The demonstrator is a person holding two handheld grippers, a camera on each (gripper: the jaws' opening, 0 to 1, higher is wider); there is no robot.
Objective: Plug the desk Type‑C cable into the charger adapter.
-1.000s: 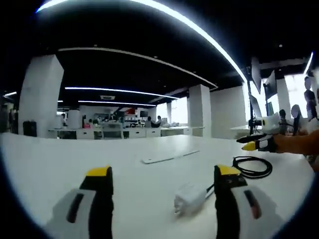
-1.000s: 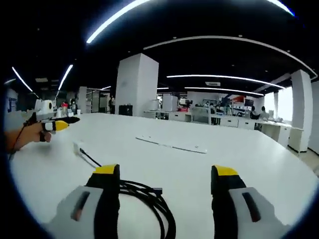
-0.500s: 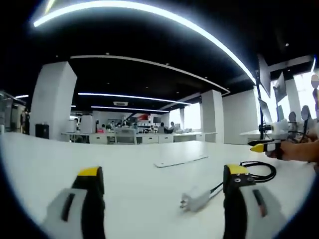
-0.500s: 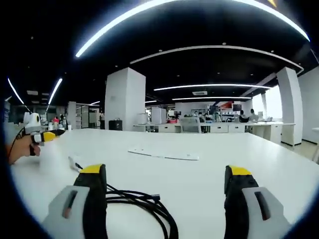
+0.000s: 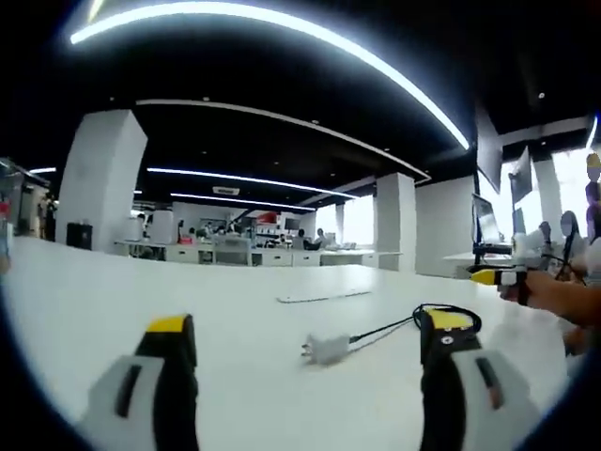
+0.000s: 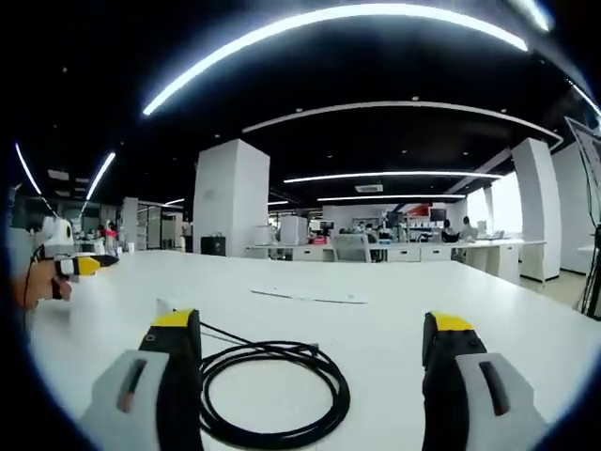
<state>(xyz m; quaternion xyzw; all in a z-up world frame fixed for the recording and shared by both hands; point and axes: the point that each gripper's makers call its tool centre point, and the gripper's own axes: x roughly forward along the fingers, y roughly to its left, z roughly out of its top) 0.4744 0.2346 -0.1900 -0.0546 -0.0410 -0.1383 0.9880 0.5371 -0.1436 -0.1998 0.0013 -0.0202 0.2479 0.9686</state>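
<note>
Both sets of fingers stand open and empty. The charger adapter (image 5: 326, 349) lies on the white table (image 5: 113, 291), lower centre of the left gripper view. The coiled cable (image 6: 272, 393) sits bottom centre of the right gripper view; its plug end (image 6: 305, 349) should be gripped just behind the tip and lined up squarely with the adapter's port.

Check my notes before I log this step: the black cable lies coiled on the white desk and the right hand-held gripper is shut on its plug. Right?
Not quite. The right hand-held gripper is open and holds nothing, as the right gripper view shows. The black cable does lie coiled on the white desk.
</note>
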